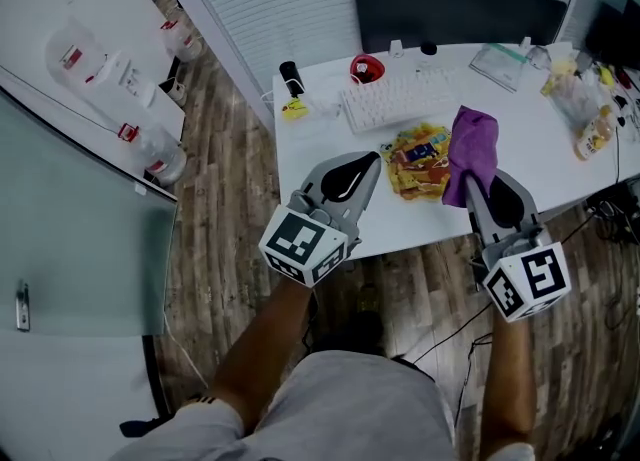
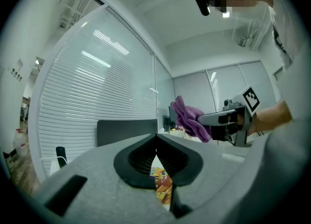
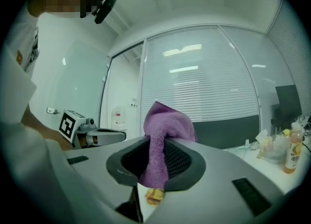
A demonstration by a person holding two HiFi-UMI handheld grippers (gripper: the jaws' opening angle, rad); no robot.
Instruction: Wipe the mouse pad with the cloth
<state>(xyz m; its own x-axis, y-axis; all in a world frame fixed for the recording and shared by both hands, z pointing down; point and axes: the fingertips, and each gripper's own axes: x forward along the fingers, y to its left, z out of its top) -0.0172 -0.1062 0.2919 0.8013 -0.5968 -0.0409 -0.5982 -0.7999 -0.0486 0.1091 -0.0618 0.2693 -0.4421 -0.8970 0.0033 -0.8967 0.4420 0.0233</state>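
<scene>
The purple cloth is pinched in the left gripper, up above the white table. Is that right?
Not quite. The purple cloth is pinched in the right gripper, not the left; the right gripper view shows it between the jaws. The left gripper is shut and holds nothing. The cloth is indeed up above the white table.

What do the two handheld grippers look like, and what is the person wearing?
The left gripper and right gripper are grey tapered shells with black ribbed pads. Each carries a white cube with black square markers. The person wears light grey clothing, forearms uncovered.
</scene>
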